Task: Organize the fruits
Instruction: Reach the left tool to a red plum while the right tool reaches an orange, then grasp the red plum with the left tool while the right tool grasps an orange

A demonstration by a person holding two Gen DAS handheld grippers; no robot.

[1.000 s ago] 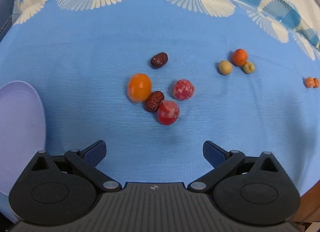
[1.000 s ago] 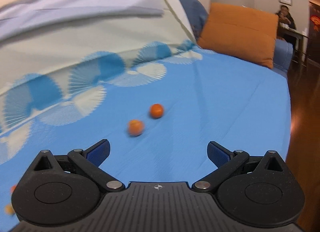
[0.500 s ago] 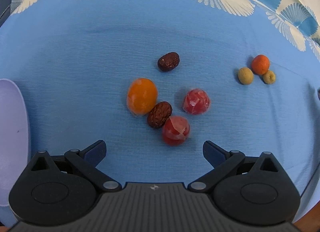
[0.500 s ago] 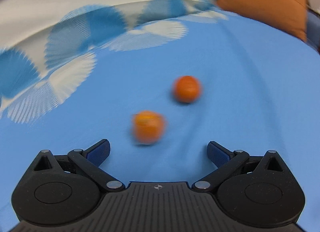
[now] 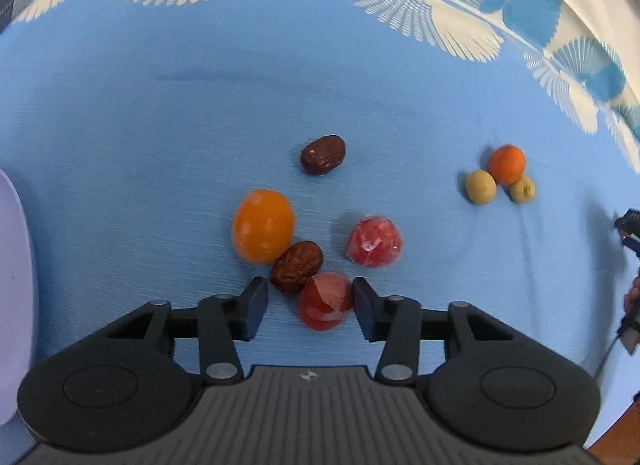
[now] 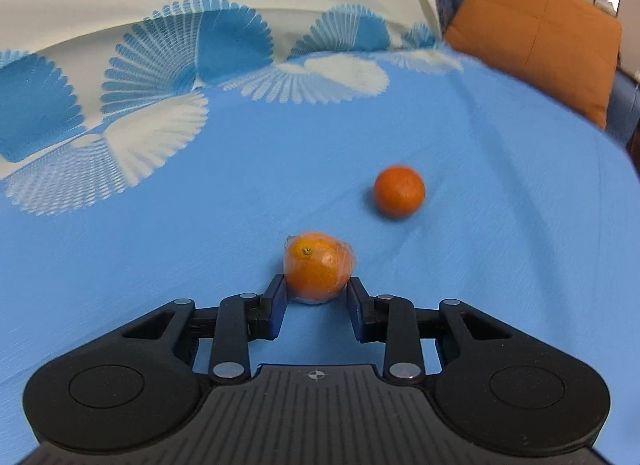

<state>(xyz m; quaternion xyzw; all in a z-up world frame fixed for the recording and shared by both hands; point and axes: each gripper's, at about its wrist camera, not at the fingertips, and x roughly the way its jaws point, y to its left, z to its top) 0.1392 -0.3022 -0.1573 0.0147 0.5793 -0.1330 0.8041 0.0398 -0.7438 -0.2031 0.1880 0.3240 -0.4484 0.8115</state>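
In the left wrist view my left gripper (image 5: 306,301) points down at a cluster of fruit on the blue cloth (image 5: 160,145). A red wrapped fruit (image 5: 324,301) sits between its closing jaws; the right pad touches it, the left pad stands off. Beside it lie a brown date (image 5: 297,265), an oval orange fruit (image 5: 263,225) and a second red wrapped fruit (image 5: 374,241). In the right wrist view my right gripper (image 6: 316,293) is closing, both pads against a wrapped orange (image 6: 318,269). A bare orange (image 6: 399,191) lies beyond it.
Another date (image 5: 323,154) lies farther back. A small orange (image 5: 507,164) and two tan round fruits (image 5: 480,186) sit at the right. A lavender plate (image 5: 12,305) shows at the left edge. An orange cushion (image 6: 536,33) lies at the bed's far end.
Both grippers went from wide open to nearly closed. The left one dropped closer around the red wrapped fruit. The right one swept down and forward until the wrapped orange sat between its pads.
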